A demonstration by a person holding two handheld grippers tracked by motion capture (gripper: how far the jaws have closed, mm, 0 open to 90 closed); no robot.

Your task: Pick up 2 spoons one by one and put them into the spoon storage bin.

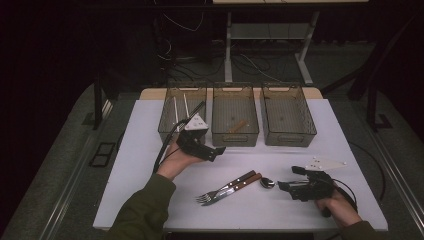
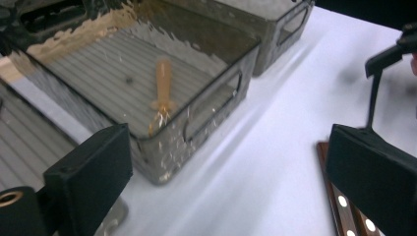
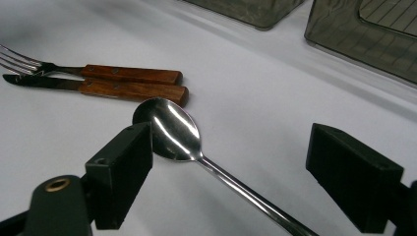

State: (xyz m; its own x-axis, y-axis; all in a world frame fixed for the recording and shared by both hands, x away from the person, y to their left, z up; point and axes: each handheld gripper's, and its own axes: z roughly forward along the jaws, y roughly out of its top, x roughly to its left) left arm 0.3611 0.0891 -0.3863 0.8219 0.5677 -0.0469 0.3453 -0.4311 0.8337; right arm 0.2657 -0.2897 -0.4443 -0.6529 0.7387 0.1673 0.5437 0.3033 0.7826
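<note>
The spoon lies on the counter, right of the fork, between the right gripper's open jaws. Lower, then close squarely on the handle. Left gripper open, empty.

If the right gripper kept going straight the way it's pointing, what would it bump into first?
Most likely the spoon. Its handle runs between the right gripper's open jaws and its bowl lies just ahead. Beyond it are the wooden-handled knife and fork. Depth is hard to judge.
</note>
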